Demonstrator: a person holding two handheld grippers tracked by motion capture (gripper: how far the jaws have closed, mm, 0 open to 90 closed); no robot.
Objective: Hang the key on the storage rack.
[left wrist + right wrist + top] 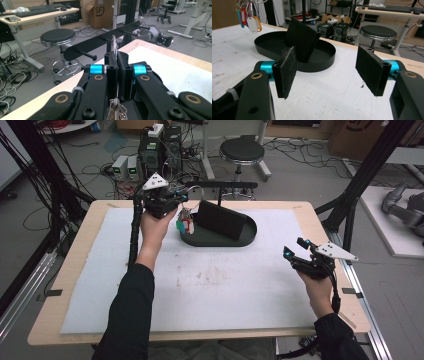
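The left gripper [172,200] is held up over the far side of the table, its two black pads pressed together on a metal key ring [114,47]. In the left gripper view the ring rises as a thin silver loop from between the closed pads, and the keys [115,108] dangle below them, under the gripper's body. From the high view the bunch of coloured key tags [184,225] hangs just beneath the fingers, over the near-left rim of the black oval tray [220,240]. Beyond the fingertips stands the black hook rack [100,42], a flat bar with short pegs sticking out toward the gripper; the ring's top sits close to one of those pegs, though I cannot tell whether it touches.

The right gripper [300,252] hovers low at the right side of the white mat [225,285], well apart from the tray. Its pads [287,72] stand wide apart with nothing between them. Ahead of those fingers, in the right gripper view, lie the tray and the slanted black block [302,42] standing inside it, with the tags hanging up and to the left.
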